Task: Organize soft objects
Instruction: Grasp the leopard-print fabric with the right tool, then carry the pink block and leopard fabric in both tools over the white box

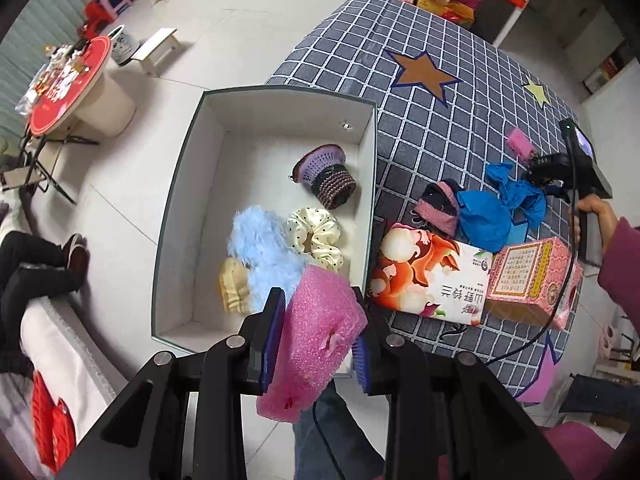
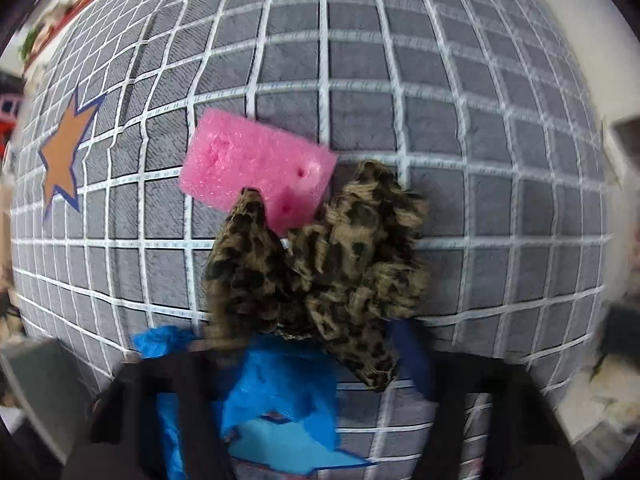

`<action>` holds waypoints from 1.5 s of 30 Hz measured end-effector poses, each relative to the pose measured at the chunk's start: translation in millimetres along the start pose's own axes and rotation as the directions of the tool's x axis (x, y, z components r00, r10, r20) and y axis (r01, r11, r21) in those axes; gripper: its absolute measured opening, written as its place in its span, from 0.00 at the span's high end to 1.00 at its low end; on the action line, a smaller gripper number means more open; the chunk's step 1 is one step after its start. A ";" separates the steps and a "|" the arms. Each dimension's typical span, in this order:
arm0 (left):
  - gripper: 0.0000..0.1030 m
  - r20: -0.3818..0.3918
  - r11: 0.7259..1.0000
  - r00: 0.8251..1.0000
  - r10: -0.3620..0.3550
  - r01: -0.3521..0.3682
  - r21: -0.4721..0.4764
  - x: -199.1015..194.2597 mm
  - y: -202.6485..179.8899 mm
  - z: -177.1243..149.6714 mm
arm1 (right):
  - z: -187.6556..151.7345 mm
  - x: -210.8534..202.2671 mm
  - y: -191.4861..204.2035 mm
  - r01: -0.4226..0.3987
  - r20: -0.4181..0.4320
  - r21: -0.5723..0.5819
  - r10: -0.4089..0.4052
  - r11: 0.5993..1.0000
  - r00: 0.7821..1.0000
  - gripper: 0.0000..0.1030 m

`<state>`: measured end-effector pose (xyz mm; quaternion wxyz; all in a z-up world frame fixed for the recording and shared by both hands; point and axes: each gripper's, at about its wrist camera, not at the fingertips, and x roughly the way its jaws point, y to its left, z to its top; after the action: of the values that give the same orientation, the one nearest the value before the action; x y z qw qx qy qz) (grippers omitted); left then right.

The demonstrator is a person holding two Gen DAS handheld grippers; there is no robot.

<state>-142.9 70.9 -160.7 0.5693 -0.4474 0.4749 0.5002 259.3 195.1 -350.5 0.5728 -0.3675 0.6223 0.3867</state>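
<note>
Inside white box, scrunchies, knitted pouch

A grey checked cloth with an orange star and a yellow star covered the desk. On it lay a peach-printed packet touching a pink patterned carton. Out on the pale floor stood a round red-topped table, two small white stools — and a purple one farther back.

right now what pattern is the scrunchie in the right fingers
Leopard print scrunchie, brown with dark spots; clearest in the right wrist view.
</note>
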 end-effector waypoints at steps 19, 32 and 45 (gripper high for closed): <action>0.67 0.090 0.953 0.990 -0.106 0.076 0.294 8.5 34.1 42.4 | -133.9 -220.0 38.7 -0.277 0.316 0.054 0.247 0.959 0.916 0.55; 0.67 0.100 0.969 0.983 -0.156 0.133 0.208 27.2 81.1 29.7 | -189.3 -205.2 230.8 -0.287 0.133 -0.277 0.332 0.917 0.934 0.54; 0.67 0.112 0.982 0.979 -0.172 0.162 0.097 36.2 106.8 19.2 | -215.1 -180.7 278.3 -0.214 0.042 -0.430 0.256 0.877 0.966 0.54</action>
<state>-245.6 105.6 -197.3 0.6560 -0.4293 0.4219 0.4553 -70.2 123.5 -143.9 0.4582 -0.3850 0.5351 0.5963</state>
